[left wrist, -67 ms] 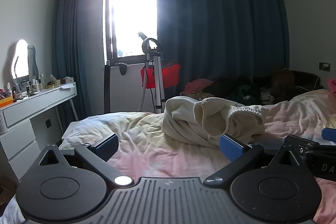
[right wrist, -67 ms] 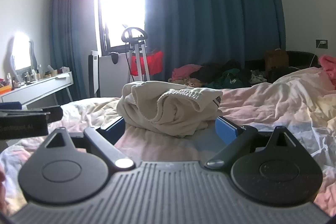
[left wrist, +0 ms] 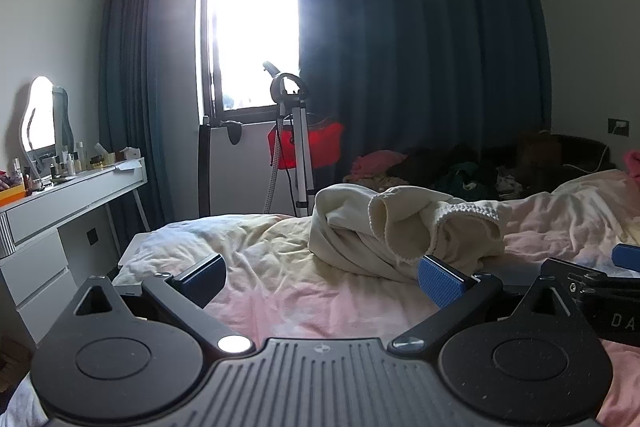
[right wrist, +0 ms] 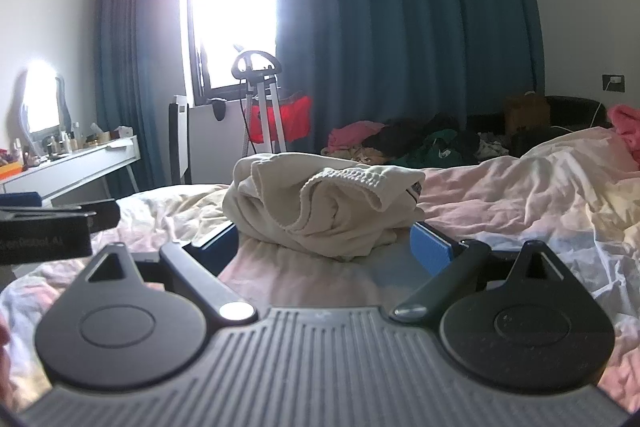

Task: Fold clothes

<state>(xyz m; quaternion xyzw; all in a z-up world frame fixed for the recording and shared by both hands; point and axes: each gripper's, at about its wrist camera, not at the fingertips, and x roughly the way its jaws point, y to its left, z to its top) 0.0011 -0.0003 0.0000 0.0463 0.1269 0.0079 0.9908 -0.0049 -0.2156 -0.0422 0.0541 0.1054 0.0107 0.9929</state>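
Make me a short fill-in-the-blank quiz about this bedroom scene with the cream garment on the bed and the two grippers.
1. The cream garment lies crumpled on the ____.
2. Both the left gripper and the right gripper have their jaws ____, holding nothing.
3. Past the bed, the window is partly covered by a dark ____ curtain.
4. On the wall, top left in both views, hangs a white ____.

Missing words: bed; open; blue; air conditioner
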